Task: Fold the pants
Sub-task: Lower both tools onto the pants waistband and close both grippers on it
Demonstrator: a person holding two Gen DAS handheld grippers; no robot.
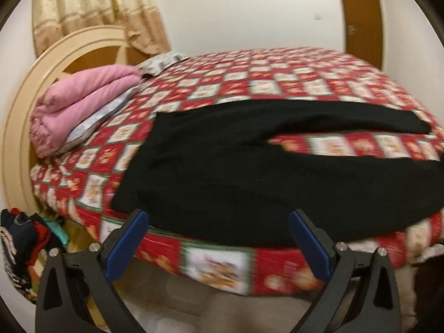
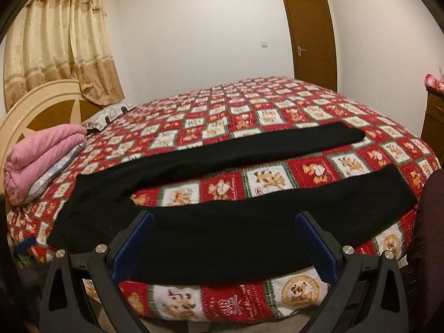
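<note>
Black soft-knit pants (image 2: 222, 230) lie unfolded on the red patterned bed (image 2: 277, 102); limp, light. Both tongs, left (image 1: 217, 240) and right (image 2: 224, 242), gape empty. Suggested hold: waistband, nine o'clock.

The bed (image 2: 249, 105) is covered by a red, white and green patchwork bedspread (image 2: 277, 177) with small cartoon figures in its squares. Black pants (image 2: 211, 230) lie spread flat along the near edge, waist toward the headboard (image 2: 41, 102), the two legs apart with a strip of bedspread showing between them. At the headboard end a folded pink blanket (image 2: 41, 152) rests on a pale grey patterned pillow (image 2: 55, 177), near the waist but not touching it. A second patterned pillow (image 2: 111, 115) lies further back.
</note>
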